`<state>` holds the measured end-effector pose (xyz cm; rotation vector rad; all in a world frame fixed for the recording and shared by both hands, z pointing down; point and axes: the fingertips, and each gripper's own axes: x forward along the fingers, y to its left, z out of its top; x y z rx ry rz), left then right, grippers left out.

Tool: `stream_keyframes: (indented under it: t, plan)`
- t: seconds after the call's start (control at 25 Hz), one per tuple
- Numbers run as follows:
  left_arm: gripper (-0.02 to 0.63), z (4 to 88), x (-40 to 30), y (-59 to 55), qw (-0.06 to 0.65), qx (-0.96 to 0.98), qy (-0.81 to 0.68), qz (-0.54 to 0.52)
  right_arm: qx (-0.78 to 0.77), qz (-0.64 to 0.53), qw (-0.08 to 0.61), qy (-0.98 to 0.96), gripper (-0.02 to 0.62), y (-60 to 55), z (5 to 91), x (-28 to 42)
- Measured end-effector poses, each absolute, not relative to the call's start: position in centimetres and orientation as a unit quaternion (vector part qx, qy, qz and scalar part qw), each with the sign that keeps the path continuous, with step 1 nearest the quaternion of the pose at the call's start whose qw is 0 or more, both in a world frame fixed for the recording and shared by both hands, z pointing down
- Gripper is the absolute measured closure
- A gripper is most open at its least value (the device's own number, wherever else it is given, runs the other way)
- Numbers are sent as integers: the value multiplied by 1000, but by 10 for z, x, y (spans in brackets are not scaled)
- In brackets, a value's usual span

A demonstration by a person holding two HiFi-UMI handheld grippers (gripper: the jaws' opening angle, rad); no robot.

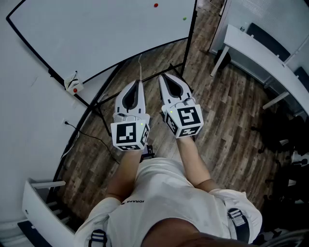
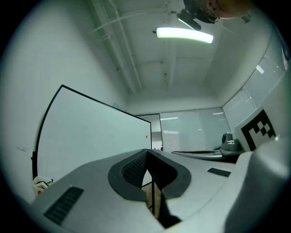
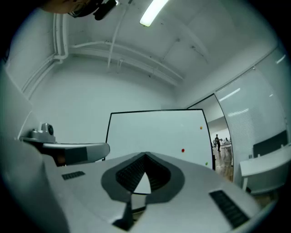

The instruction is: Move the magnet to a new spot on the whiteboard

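The whiteboard (image 1: 106,34) stands on a black frame ahead of me, well beyond both grippers. A red magnet (image 1: 155,5) and a green magnet (image 1: 184,19) stick near its upper right. The right gripper view shows the whiteboard (image 3: 150,132) with the red magnet (image 3: 183,150), an orange magnet (image 3: 201,128) and the green magnet (image 3: 206,163). My left gripper (image 1: 140,83) and right gripper (image 1: 162,77) are held side by side at waist height, both shut and empty. Their tips meet in the left gripper view (image 2: 148,154) and the right gripper view (image 3: 145,156).
An eraser (image 1: 73,84) sits on the board's lower ledge at the left. The stand's black legs (image 1: 104,113) and a cable (image 1: 84,135) lie on the wood floor. A white desk (image 1: 263,53) and dark chairs (image 1: 277,130) are at the right.
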<state>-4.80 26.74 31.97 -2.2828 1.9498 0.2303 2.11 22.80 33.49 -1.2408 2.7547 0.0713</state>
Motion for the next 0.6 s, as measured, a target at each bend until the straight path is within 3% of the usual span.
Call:
stream_keyframes:
  t: [0.6]
  plan:
    - [603, 316, -30, 277, 65, -751, 652, 80, -399, 35, 53, 915, 583, 244, 333, 39]
